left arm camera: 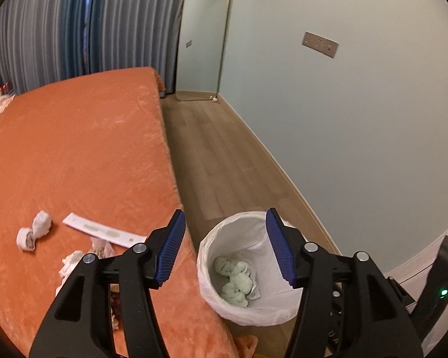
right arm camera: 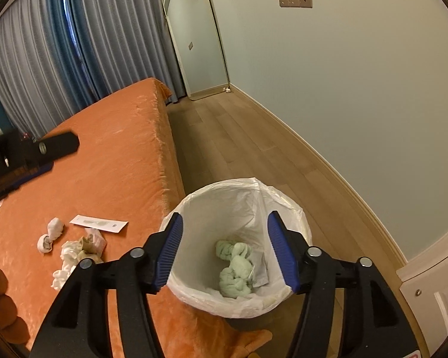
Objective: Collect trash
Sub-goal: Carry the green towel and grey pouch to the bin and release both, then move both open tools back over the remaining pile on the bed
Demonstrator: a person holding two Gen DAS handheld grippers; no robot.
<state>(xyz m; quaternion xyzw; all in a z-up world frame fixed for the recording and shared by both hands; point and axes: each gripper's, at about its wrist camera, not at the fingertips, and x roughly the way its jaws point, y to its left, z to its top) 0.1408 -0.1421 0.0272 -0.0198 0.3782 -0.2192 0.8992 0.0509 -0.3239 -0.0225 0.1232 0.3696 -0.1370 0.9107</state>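
A white-lined trash bin (right arm camera: 236, 197) stands on the wooden floor (right arm camera: 254, 137), hard against the side of the bed with its orange cover (right arm camera: 113, 155). Down in the bin lie two crumpled pale-green wads (right arm camera: 234, 271) beside a flat bit of paper. The right gripper (right arm camera: 225, 250) hangs right over the bin's mouth, its blue-padded jaws apart with nothing between them. The left gripper (left arm camera: 224, 249) hovers over the bin's near-bed rim, one finger over the bed's edge and the other over the liner, its jaws likewise apart and empty. On the bed, just beside the bin, more trash lies scattered: a twisted white tissue (left arm camera: 34, 232), a long white wrapper (left arm camera: 104, 232), and a heap of crumpled tissues (right arm camera: 80, 250). Beyond the bin, a tall mirror (right arm camera: 194, 41) leans against the wall by grey curtains (right arm camera: 110, 29).
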